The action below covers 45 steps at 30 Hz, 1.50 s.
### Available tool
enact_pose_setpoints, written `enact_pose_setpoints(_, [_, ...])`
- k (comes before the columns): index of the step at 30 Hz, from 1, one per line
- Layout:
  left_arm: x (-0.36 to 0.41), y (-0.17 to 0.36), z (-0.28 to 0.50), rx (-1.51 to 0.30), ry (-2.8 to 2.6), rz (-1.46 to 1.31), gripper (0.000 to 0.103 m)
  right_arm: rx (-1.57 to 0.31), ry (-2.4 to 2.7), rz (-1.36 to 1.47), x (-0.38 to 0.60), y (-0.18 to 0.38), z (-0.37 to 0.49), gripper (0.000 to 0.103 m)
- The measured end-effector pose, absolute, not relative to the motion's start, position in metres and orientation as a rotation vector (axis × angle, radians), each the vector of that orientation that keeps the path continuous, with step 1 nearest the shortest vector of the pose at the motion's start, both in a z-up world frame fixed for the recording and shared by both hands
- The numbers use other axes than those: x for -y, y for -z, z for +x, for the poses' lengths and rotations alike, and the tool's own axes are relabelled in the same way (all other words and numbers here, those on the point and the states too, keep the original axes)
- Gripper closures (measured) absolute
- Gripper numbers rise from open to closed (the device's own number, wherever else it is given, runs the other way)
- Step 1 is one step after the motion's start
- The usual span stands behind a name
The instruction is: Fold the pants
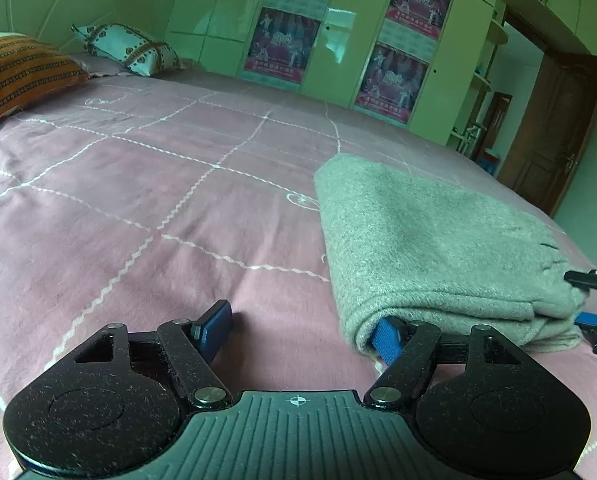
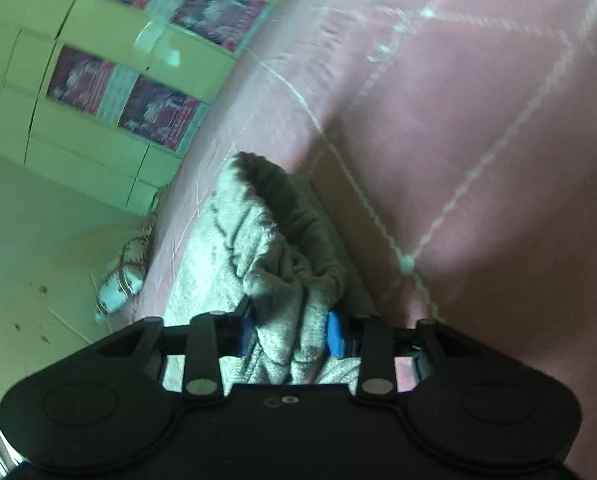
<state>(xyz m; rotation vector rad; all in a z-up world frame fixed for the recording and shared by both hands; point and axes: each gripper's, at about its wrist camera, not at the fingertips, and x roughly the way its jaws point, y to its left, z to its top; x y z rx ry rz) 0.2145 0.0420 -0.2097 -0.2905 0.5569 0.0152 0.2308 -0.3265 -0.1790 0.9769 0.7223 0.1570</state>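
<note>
The grey fleece pants (image 1: 430,248) lie folded in a thick bundle on the pink bedspread (image 1: 158,184). My left gripper (image 1: 302,332) is open just above the bed; its right blue finger (image 1: 386,338) is tucked into the bundle's near left corner, and its left finger (image 1: 214,330) stands on bare bedspread. My right gripper (image 2: 292,330) is closed around a bunched edge of the pants (image 2: 274,248), with a blue pad on each side of the cloth. It also shows at the right edge of the left wrist view (image 1: 594,304), at the bundle's right end.
Two patterned pillows (image 1: 22,72) lie at the head of the bed. Green wardrobes with posters (image 1: 330,36) stand beyond the bed, and a brown door (image 1: 554,136) is at the right. The bed edge and floor (image 2: 38,280) lie left in the right wrist view.
</note>
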Motion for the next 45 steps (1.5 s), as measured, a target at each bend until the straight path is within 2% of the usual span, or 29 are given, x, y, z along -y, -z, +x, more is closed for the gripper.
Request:
enact_pose_setpoints(3, [-0.051,0.197,0.194,-0.575,-0.007,-0.294,0.029,-0.668,-0.098,0.895,0.336,0.158,0.209,0.06])
enact_pose_setpoints(6, [-0.061,0.174,0.179,-0.48,-0.051,-0.304,0.029,-0.543,-0.12,0.752,0.34,0.133,0.201,0.068])
enact_pose_setpoints(7, [-0.062,0.166,0.186,-0.461,-0.032,-0.301,0.029,-0.523,-0.145,0.699,0.336,0.123,0.203,0.077])
enact_pose_setpoints(10, [-0.059,0.142,0.23,-0.428,0.039,-0.34,0.029,-0.538,-0.199,0.532,0.307,0.104,0.238,0.088])
enact_pose_setpoints(12, [-0.055,0.131,0.268,-0.42,0.098,-0.369,0.029,-0.544,-0.22,0.424,0.283,0.097,0.263,0.09])
enact_pose_setpoints(16, [-0.033,0.131,0.348,-0.534,0.129,-0.285,0.029,-0.578,-0.234,0.316,0.253,0.091,0.3,0.092])
enact_pose_setpoints(22, [-0.008,0.168,0.411,-0.752,0.078,-0.193,0.029,-0.672,-0.269,0.264,0.233,0.11,0.328,0.092])
enact_pose_setpoints(24, [-0.002,0.183,0.414,-0.801,0.071,-0.148,0.024,-0.752,-0.21,0.198,0.226,0.126,0.339,0.101])
enact_pose_setpoints(26, [-0.007,0.181,0.412,-0.791,0.071,-0.169,0.023,-0.757,-0.225,0.184,0.227,0.135,0.339,0.102])
enact_pose_setpoints(29, [-0.005,0.161,0.397,-0.678,0.049,-0.113,0.023,-0.704,-0.245,0.168,0.224,0.122,0.33,0.101])
enact_pose_setpoints(30, [-0.003,0.155,0.394,-0.649,0.056,-0.103,0.023,-0.67,-0.267,0.181,0.224,0.115,0.327,0.095])
enact_pose_setpoints(32, [0.004,0.147,0.394,-0.606,0.078,-0.092,0.023,-0.642,-0.285,0.186,0.219,0.106,0.326,0.095])
enact_pose_setpoints(35, [0.016,0.148,0.406,-0.619,0.111,-0.074,0.023,-0.667,-0.286,0.156,0.204,0.107,0.336,0.095])
enact_pose_setpoints(38, [0.021,0.173,0.425,-0.739,0.088,-0.034,0.023,-0.751,-0.248,0.104,0.194,0.128,0.352,0.095])
enact_pose_setpoints(41, [0.02,0.171,0.424,-0.746,0.094,-0.045,0.022,-0.794,-0.263,0.111,0.194,0.141,0.361,0.099])
enact_pose_setpoints(45, [0.015,0.154,0.407,-0.71,0.094,-0.044,0.022,-0.702,-0.296,0.136,0.198,0.117,0.338,0.085])
